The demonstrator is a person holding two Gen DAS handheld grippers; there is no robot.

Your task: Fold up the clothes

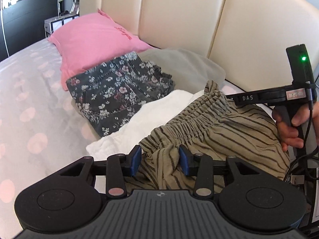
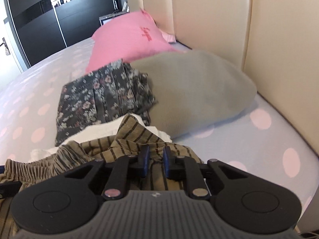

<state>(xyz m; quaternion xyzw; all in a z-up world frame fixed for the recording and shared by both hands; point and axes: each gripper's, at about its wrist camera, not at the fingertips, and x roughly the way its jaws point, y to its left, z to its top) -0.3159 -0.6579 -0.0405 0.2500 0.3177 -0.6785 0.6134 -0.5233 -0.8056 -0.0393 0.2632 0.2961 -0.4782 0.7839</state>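
Olive shorts with dark stripes and an elastic waistband [image 1: 199, 119] lie bunched on the bed over a white garment [image 1: 151, 117]. My left gripper [image 1: 160, 158] has its blue fingers closed on a fold of the shorts just below the waistband. My right gripper [image 2: 156, 159] grips the shorts' fabric [image 2: 127, 137] at another edge; it also shows from the side in the left wrist view [image 1: 231, 97], held by a hand. A folded dark floral garment [image 1: 117, 91] lies behind, also seen in the right wrist view [image 2: 99, 99].
A pink pillow [image 1: 95, 39] and a grey pillow [image 2: 199, 91] rest against the cream padded headboard [image 1: 179, 14]. The bedsheet [image 1: 30, 109] is pale with pink dots. A dark wardrobe [image 2: 39, 20] stands beyond the bed.
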